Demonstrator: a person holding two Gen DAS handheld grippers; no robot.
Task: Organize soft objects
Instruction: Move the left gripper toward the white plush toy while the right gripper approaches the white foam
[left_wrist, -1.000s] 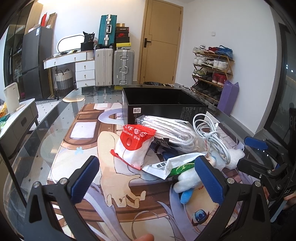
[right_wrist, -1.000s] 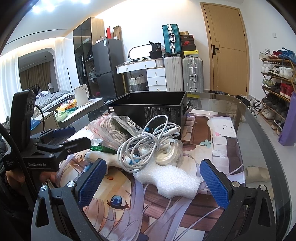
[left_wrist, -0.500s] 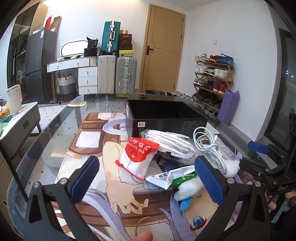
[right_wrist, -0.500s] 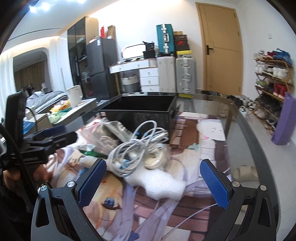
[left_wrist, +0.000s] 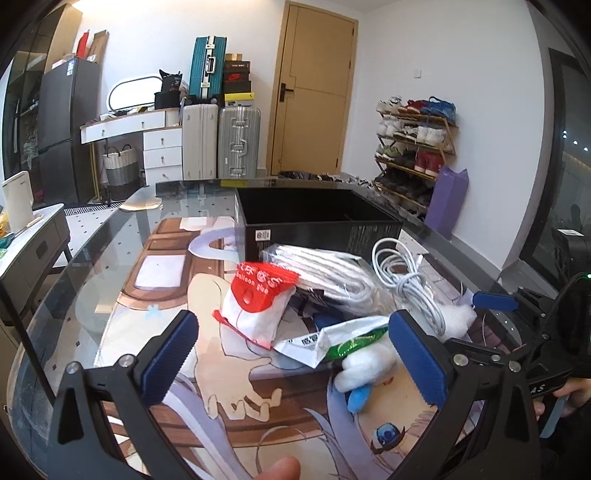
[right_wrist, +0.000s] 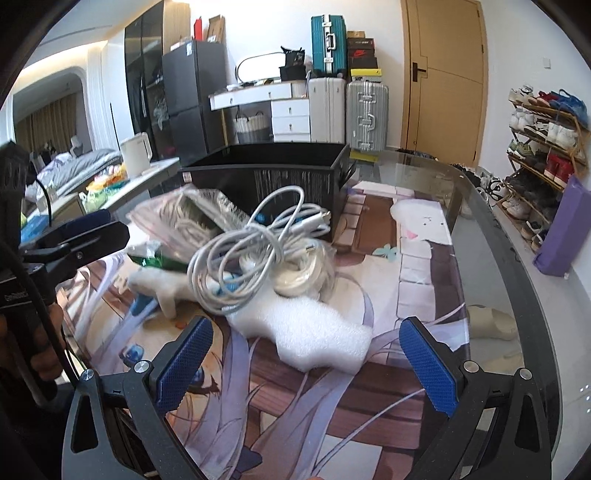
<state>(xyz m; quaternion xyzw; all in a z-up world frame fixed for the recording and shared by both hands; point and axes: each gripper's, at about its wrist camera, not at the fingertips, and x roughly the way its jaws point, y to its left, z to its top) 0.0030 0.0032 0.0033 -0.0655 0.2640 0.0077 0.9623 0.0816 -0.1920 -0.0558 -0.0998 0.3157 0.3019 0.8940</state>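
A pile of soft things lies on the glass table in front of an open black box (left_wrist: 317, 218) (right_wrist: 266, 173). In the left wrist view: a red-and-white balloon-glue pouch (left_wrist: 256, 302), a clear bag of white cords (left_wrist: 325, 273), a coiled white cable (left_wrist: 410, 280), a white-and-green packet (left_wrist: 332, 341) and a white plush toy (left_wrist: 365, 365). In the right wrist view: the coiled cable (right_wrist: 251, 254), a white foam piece (right_wrist: 314, 332), the plush toy (right_wrist: 162, 288). My left gripper (left_wrist: 295, 354) is open and empty, short of the pile. My right gripper (right_wrist: 303, 369) is open and empty, near the foam.
A printed anime mat (left_wrist: 229, 387) covers the table. The glass table edge (right_wrist: 517, 266) curves at the right. Suitcases (left_wrist: 221, 144), a white desk, a door and a shoe rack (left_wrist: 413, 147) stand beyond. A purple bag (right_wrist: 561, 229) sits on the floor.
Both grippers have pulled back and risen slightly; the pile looks a little farther off. The right view has swung left. Both stay open and empty.
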